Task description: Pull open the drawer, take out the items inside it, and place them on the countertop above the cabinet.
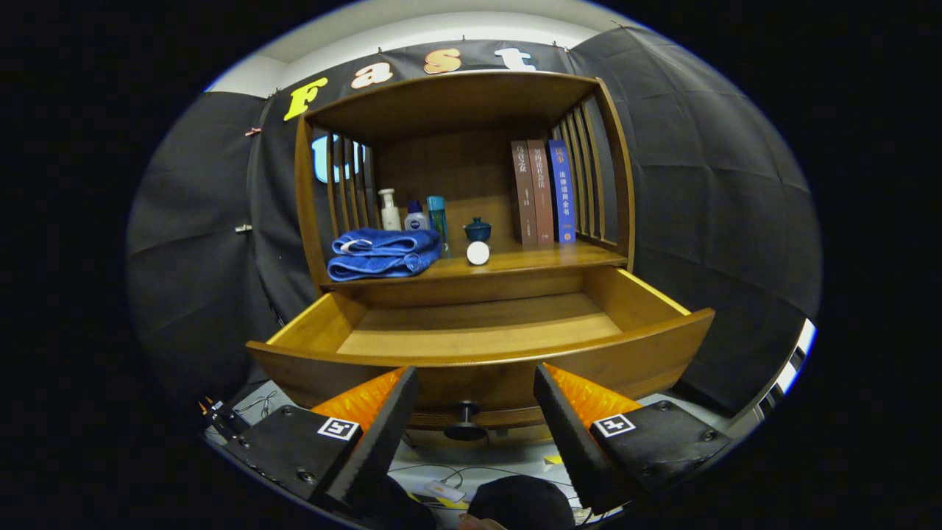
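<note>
Drawer (pixel 478 338) of the wooden cabinet (pixel 464 96) stands pulled out; its visible floor is bare wood, and its round dark knob (pixel 465 421) shows on the front panel. On the countertop (pixel 544 259) above: a folded blue towel (pixel 383 254), a white pump bottle (pixel 388 211), a small white-and-blue bottle (pixel 416 218), a tall teal bottle (pixel 437 215), a blue lidded cup (pixel 477 230), a white round object (pixel 477 253) and three upright books (pixel 543 193). Gripper (pixel 475 383): fingers spread wide apart, holding nothing, the knob between them, untouched
</note>
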`<state>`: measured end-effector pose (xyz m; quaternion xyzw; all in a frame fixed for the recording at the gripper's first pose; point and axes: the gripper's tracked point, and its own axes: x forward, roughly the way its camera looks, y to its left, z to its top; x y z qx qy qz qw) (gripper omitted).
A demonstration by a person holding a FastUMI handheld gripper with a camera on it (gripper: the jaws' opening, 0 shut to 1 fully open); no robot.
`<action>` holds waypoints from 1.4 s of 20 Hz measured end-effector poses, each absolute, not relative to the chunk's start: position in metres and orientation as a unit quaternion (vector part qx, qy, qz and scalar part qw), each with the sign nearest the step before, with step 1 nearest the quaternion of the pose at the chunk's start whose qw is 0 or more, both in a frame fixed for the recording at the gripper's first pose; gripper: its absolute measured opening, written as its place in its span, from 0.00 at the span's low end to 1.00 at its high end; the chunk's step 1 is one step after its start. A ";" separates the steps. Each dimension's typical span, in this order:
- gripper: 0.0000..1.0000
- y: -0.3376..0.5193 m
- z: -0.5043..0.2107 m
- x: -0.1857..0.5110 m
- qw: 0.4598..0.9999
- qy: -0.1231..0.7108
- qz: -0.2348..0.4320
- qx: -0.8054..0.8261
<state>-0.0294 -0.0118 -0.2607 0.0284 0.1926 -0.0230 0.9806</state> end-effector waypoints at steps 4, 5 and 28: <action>1.00 -0.014 -0.282 -0.019 0.976 0.211 -0.029 0.039; 1.00 -0.013 -0.286 -0.015 0.975 0.214 -0.030 0.042; 0.99 -0.015 -0.291 0.129 0.982 0.186 -0.032 0.026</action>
